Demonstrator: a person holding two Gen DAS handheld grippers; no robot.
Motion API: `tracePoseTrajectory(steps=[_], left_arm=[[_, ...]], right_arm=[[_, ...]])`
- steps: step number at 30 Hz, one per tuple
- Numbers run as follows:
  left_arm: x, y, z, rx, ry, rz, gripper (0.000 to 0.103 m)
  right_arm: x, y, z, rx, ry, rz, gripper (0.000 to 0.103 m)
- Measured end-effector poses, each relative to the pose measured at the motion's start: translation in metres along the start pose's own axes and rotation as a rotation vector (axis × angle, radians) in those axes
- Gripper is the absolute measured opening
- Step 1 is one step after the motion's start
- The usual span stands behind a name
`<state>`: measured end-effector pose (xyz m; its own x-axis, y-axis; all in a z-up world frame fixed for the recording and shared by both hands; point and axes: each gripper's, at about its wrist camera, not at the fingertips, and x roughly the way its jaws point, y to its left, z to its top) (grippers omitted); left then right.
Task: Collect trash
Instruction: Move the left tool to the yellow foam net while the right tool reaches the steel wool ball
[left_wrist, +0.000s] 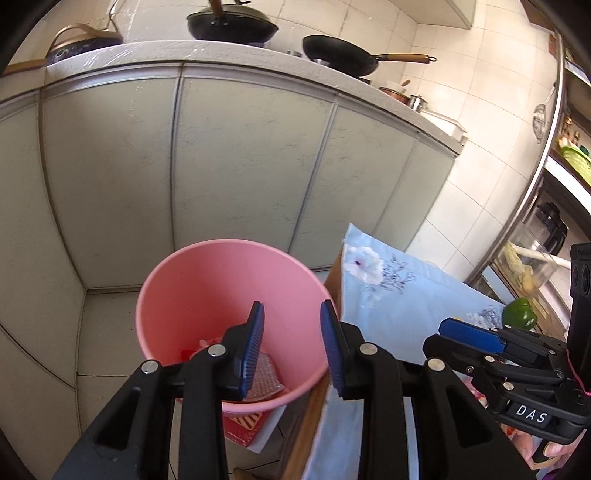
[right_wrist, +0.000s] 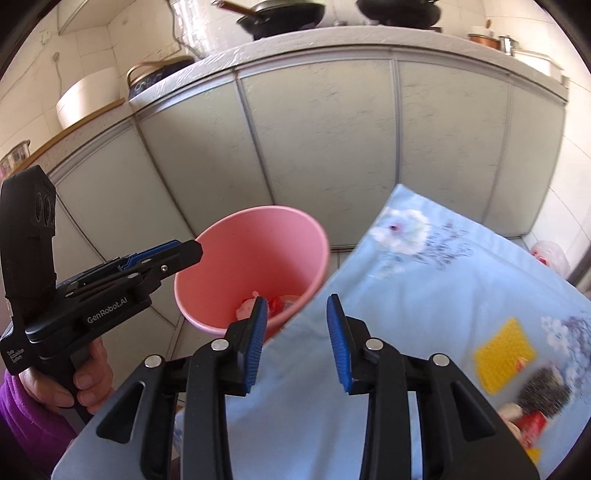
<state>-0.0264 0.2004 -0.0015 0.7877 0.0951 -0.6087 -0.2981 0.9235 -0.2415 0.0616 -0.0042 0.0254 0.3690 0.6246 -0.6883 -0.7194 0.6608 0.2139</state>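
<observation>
A pink bin (left_wrist: 207, 295) stands on the tiled floor beside a table covered with a light blue flowered cloth (left_wrist: 399, 306). Crumpled trash (right_wrist: 273, 304) and a bubble-wrap piece (left_wrist: 264, 376) lie inside the bin. My left gripper (left_wrist: 291, 350) is open and empty, held over the bin's right rim. My right gripper (right_wrist: 295, 343) is open and empty above the table edge, next to the bin (right_wrist: 255, 266). The left gripper also shows from the side in the right wrist view (right_wrist: 166, 258). On the cloth (right_wrist: 443, 295) lie a yellow mesh pad (right_wrist: 504, 354), a grey scourer (right_wrist: 543, 393) and a red wrapper (right_wrist: 532, 424).
Grey cabinet doors (left_wrist: 240, 166) under a counter with pans (left_wrist: 340, 55) stand behind the bin. A green pepper (left_wrist: 519, 314) lies at the table's far right. A red and white box (left_wrist: 251, 424) lies on the floor below the bin. A shelf rack (left_wrist: 546, 221) stands at right.
</observation>
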Motion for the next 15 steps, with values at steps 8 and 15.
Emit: tracePoseTrajectory(steps=[8,15], left_arm=[[-0.007,-0.047,-0.007,0.083,0.025,-0.09,0.037],[0.002,-0.088,-0.011,0.148,0.065,-0.161,0.037]], right_arm=[[-0.057,-0.046,-0.022,0.094,-0.062,-0.096,0.041],[-0.101,-0.107,-0.055,0.22,-0.091,-0.223,0.042]])
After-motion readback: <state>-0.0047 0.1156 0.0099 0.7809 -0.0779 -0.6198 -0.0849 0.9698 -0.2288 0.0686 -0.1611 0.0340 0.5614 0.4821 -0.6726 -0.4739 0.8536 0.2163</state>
